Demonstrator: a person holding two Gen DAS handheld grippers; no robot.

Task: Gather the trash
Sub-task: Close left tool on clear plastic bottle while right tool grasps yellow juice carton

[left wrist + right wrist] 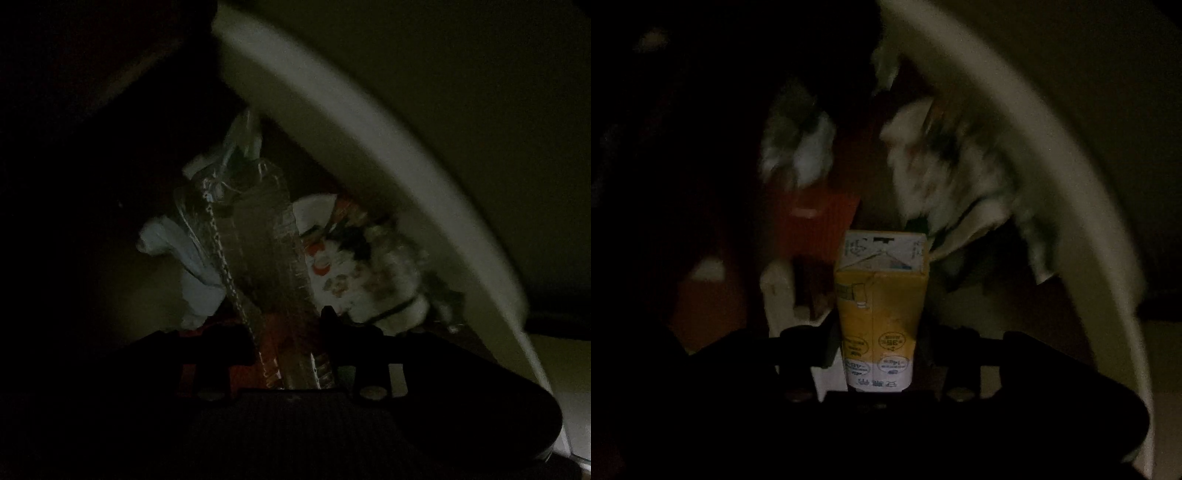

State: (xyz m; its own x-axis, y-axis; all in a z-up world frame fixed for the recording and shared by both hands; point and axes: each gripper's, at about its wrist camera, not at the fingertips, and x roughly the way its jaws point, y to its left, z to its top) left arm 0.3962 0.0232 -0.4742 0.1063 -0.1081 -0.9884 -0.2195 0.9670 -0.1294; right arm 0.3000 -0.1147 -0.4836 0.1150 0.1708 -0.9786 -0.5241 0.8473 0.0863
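Trash sits in a dim, dark spot beside a pale curved rim point(369, 122), prob. the edge of a bin or tub; can't tell which. Both views v. dark and partly motion-blurred.

Left wrist view: left tongs point(288, 328) closed on a clear crushed plastic bottle point(258, 236). Bottle runs lengthwise between the two black fingers point(332, 325) and sticks out ahead of them, neck end furthest from the camera. Pads press on its lower body from both sides. Behind the bottle, left side: a white crumpled tissue or cloth point(181, 251). Right side: a crumpled printed wrapper point(354, 266), white w/ red-orange and dark marks, lying just beside the curved rim. Bit of red-orange visible under the bottle near the fingers; can't tell what it is.

Right wrist view: right tongs point(877, 354) closed on a small yellow drink carton point(879, 295). Carton stands upright along the fingers, white folded end pointing away from the camera, printed round labels on the yellow face. Fingers grip it at the lower part, one each side. Past the carton: white crumpled paper point(798, 147) upper left, bigger crumpled printed paper point(953, 173) upper right, next to the same pale rim point(1082, 155). Red-orange box-like thing point(816, 218) left of the carton, plus a pale upright piece point(779, 295) just beside the left finger; blurred, no ID.

Carton and bottle both clear of the other litter, not touching it as far as can be seen.
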